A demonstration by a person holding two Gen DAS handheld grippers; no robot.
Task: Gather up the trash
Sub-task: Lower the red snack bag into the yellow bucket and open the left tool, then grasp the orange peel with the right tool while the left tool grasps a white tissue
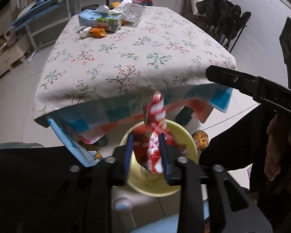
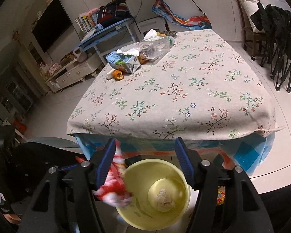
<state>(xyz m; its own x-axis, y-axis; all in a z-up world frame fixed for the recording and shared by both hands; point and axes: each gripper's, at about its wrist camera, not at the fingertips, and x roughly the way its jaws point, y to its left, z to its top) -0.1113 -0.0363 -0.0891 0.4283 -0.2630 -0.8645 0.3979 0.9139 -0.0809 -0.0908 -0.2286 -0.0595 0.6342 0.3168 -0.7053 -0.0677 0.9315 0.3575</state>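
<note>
A yellow bin [image 1: 186, 136] stands on the floor below the table's front edge. My left gripper [image 1: 146, 153] hangs over its mouth. A blurred red-and-white wrapper [image 1: 156, 116] hangs loose between its blue pads, which stand apart from each other, so it is open. In the right wrist view the wrapper [image 2: 114, 184] sits at the left rim of the bin [image 2: 186, 192]. A crumpled wad [image 2: 164, 199] lies on the bin's bottom. My right gripper [image 2: 145, 163] stands wide open above the bin with nothing between its fingers.
The table under a floral cloth [image 2: 184, 97] bears a tissue box [image 2: 124, 62], a clear plastic bottle [image 2: 157, 47] and orange peel [image 2: 117, 75] at its far end. Folded black chairs [image 2: 281, 48] stand to the right and a blue desk [image 2: 106, 31] to the far left.
</note>
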